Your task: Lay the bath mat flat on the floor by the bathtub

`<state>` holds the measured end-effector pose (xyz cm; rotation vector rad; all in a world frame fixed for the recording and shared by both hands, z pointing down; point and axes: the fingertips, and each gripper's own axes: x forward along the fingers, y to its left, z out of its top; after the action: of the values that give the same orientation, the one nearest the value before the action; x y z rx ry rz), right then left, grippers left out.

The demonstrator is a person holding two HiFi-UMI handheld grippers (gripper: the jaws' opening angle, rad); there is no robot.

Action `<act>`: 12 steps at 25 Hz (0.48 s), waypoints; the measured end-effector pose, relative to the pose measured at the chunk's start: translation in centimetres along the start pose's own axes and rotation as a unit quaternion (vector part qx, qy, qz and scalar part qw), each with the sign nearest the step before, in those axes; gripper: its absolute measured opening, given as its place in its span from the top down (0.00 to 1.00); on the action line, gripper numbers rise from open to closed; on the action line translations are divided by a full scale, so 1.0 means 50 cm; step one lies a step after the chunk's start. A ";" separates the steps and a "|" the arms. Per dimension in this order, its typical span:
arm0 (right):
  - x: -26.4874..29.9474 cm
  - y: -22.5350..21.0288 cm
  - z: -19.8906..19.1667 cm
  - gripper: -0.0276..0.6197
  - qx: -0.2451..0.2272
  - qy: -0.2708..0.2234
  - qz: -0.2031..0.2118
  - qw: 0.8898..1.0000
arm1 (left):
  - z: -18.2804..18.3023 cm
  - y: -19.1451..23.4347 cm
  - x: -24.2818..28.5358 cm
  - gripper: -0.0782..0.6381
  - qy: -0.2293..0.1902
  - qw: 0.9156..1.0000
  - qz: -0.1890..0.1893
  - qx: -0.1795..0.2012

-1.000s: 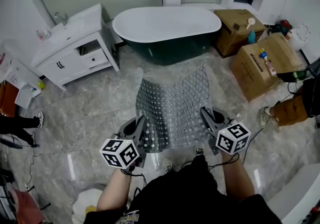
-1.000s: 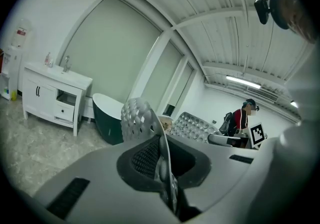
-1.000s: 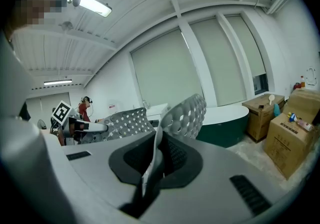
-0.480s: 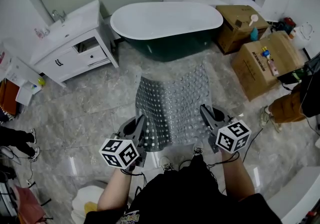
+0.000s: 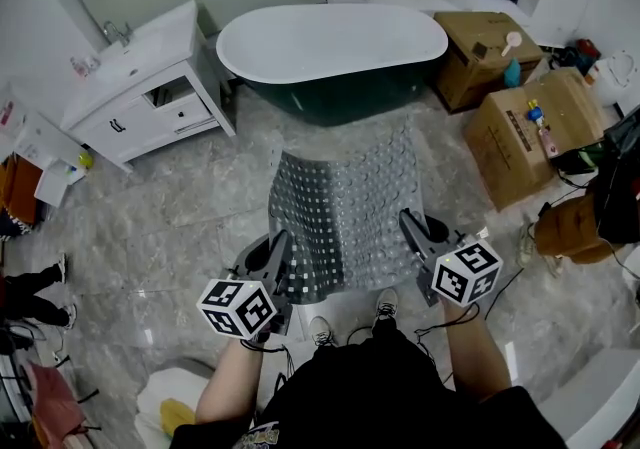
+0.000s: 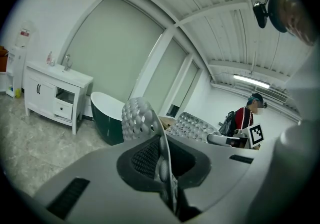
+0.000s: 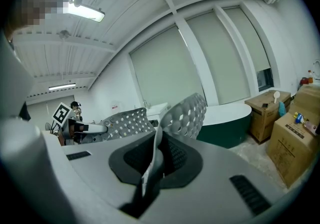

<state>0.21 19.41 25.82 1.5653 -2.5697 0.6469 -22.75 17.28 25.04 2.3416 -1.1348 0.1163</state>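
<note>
Both tongs, left [image 5: 283,259] and right [image 5: 410,237], clamp bath mat [image 5: 345,212] corners, mat hanging above floor [image 5: 180,227] before bathtub [image 5: 330,52].

A glossy grey marbled floor [image 5: 170,237] is spreading out around the left tool [image 5: 279,245] and the right tool [image 5: 411,227]. Straight ahead of both, a bathtub [image 5: 330,47], white inside and dark green outside, is standing before tall frosted window panels [image 7: 165,73]. A white vanity [image 5: 140,87] is sitting ahead-left of the left tool. Cardboard boxes [image 5: 520,127] are standing ahead-right of the right tool. A strip light [image 7: 84,12] is glowing on the ceiling.
</note>
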 end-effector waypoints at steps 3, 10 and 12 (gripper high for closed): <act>-0.009 -0.041 0.011 0.91 -0.001 0.003 0.007 1.000 | -0.001 -0.025 0.032 0.85 -0.002 1.000 0.007 -0.003; -0.025 -0.136 0.023 0.91 0.001 0.007 0.021 1.000 | -0.013 -0.084 0.108 0.85 -0.003 1.000 0.018 -0.003; -0.029 -0.162 0.029 0.91 0.002 0.007 0.024 1.000 | -0.013 -0.100 0.130 0.85 -0.002 1.000 0.020 -0.003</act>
<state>8.11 16.87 26.68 1.4988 -2.6036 0.6649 -14.74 15.53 25.40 2.3158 -1.1834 0.1218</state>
